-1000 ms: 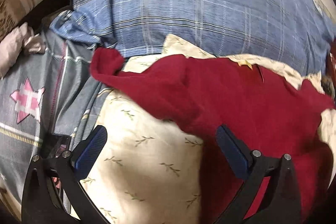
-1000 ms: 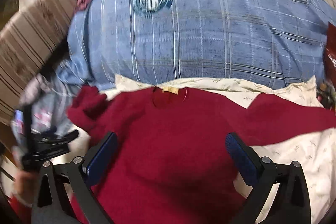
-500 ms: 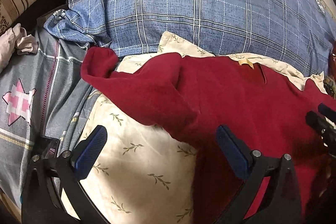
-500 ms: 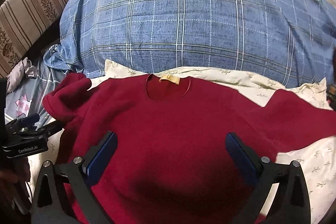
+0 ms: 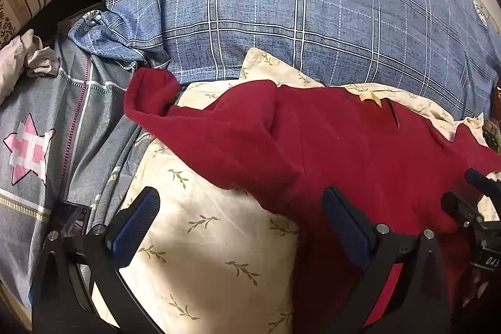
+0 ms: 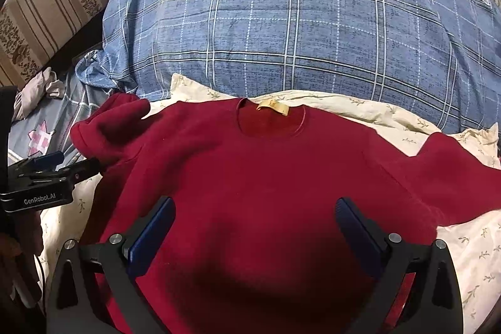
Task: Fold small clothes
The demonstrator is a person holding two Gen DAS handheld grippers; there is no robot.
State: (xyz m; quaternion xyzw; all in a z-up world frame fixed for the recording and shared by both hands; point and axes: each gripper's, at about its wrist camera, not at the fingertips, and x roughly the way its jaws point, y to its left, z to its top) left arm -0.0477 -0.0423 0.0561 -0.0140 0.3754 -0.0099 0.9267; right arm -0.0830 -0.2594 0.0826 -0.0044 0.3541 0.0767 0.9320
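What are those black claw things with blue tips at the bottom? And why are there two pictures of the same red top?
Those are grabbing tools. A person holds one in each hand, and each has a camera looking along its two blue-tipped fingers. One picture comes from the left gripper, the other from the right gripper; each gripper also shows at the edge of the other's picture. A red sweater lies spread on a cream leafy cloth, with a big blue checked quilt behind it. Both grippers are open and hold nothing.
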